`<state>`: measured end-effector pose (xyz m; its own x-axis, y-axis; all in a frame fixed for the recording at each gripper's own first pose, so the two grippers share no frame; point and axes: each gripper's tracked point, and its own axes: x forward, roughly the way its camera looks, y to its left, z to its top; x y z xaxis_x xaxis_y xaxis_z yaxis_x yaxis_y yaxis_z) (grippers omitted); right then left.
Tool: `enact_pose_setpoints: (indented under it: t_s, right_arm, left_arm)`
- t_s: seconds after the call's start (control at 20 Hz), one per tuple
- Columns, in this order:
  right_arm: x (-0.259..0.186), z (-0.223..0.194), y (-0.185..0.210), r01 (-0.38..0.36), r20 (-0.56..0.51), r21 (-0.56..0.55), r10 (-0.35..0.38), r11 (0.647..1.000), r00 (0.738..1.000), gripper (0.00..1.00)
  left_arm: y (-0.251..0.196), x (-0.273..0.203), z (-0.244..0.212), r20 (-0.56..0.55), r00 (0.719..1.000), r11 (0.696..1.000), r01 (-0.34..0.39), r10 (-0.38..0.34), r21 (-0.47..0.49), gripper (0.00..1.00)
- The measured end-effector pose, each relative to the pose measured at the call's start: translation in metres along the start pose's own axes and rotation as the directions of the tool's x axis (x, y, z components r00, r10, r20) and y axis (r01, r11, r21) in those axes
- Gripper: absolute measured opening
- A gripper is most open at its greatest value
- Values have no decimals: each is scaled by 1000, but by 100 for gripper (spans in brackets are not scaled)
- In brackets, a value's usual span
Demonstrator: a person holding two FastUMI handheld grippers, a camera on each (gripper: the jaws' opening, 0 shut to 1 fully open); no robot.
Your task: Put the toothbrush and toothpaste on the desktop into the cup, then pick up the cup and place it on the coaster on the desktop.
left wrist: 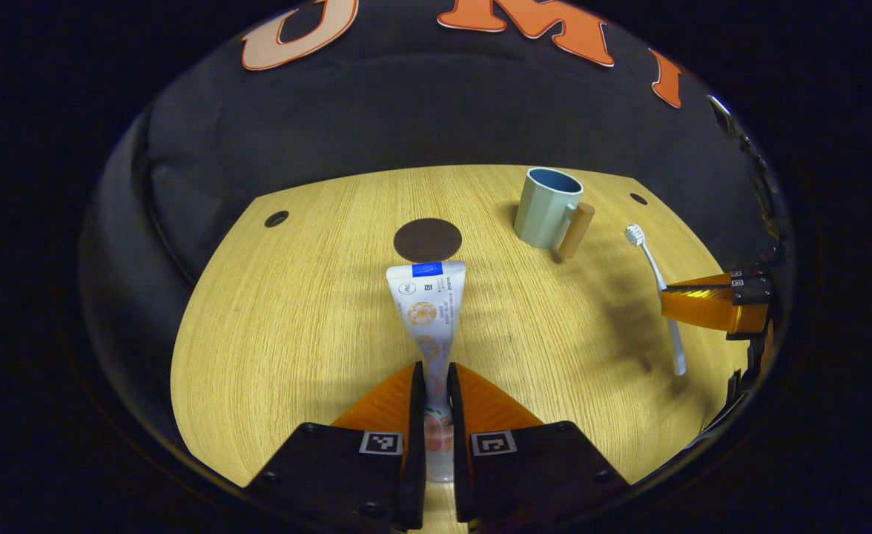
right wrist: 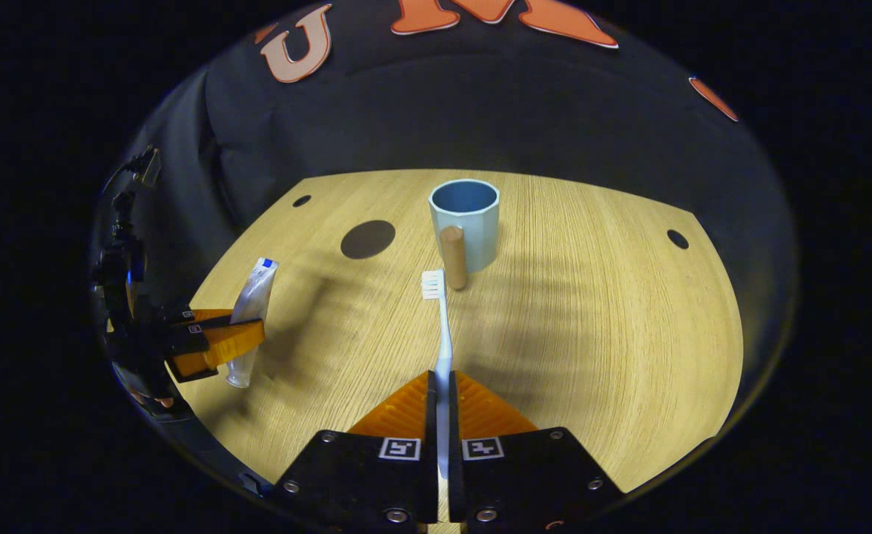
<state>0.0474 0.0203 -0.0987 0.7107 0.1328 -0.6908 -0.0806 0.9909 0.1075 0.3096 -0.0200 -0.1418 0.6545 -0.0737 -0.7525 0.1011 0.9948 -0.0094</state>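
My left gripper (left wrist: 436, 371) is shut on the white toothpaste tube (left wrist: 428, 311), which points away toward the dark round coaster (left wrist: 427, 239). My right gripper (right wrist: 442, 378) is shut on the white toothbrush (right wrist: 440, 319), bristle head aimed at the cup. The pale blue cup (right wrist: 466, 222) with a wooden handle stands upright at the far middle of the wooden desktop (right wrist: 592, 334). In the left gripper view the cup (left wrist: 547, 208) stands right of the coaster and the right gripper (left wrist: 710, 304) holds the toothbrush (left wrist: 655, 274) at the right edge. The right gripper view has the left gripper (right wrist: 221, 337) with the toothpaste tube (right wrist: 252, 311) at far left and the coaster (right wrist: 368, 239) left of the cup.
The black cloth wall closes the desktop at the back and sides. Small round holes sit near the desktop corners (left wrist: 276, 219) (right wrist: 677, 239).
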Motion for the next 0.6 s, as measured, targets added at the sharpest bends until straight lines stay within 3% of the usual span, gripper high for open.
enact_pose_setpoints:
  t_s: [0.6]
  right_arm:
    - [-15, 32, -7, 4, 268, -18, 1, 1000, 963, 6]
  left_arm:
    - [5, 0, 20, 167, 985, 999, -27, 30, -24, 20]
